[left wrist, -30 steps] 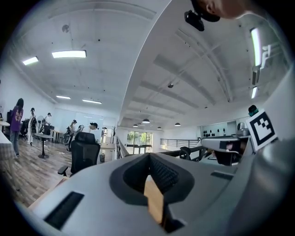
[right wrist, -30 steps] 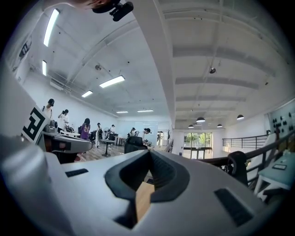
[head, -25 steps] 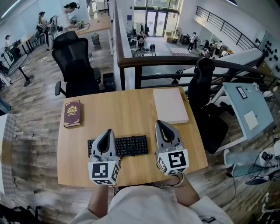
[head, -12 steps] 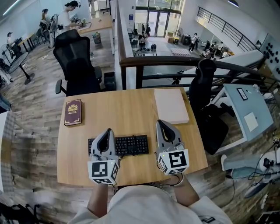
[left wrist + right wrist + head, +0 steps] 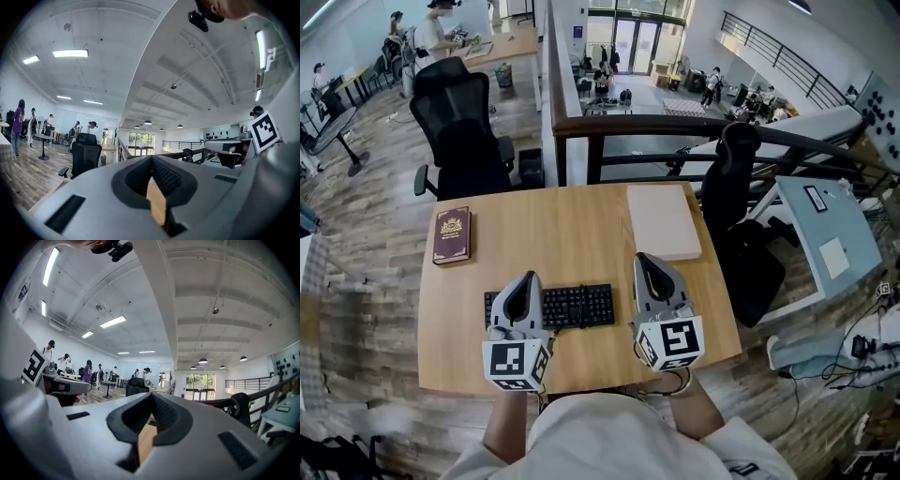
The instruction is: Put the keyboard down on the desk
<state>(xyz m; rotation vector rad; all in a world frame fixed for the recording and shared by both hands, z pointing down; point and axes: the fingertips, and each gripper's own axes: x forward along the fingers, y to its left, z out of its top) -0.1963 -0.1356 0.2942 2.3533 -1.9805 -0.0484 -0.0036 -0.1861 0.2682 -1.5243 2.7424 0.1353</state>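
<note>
A black keyboard (image 5: 567,306) lies flat on the wooden desk (image 5: 562,234), near its front edge. My left gripper (image 5: 522,290) is at the keyboard's left end and overlaps it in the head view; its jaws are shut with nothing between them. Just off the keyboard's right end sits my right gripper (image 5: 645,265), also shut and empty. Each gripper view shows closed jaws, my left gripper (image 5: 151,180) and my right gripper (image 5: 151,414), with a strip of desk wood below the tips.
A dark red book (image 5: 451,234) lies at the desk's left. A pale flat pad (image 5: 662,221) rests at the back right. Black office chairs (image 5: 459,122) stand behind the desk, another chair (image 5: 733,178) to the right by a railing.
The head camera has shifted a little. Both grippers and the keyboard have kept their places.
</note>
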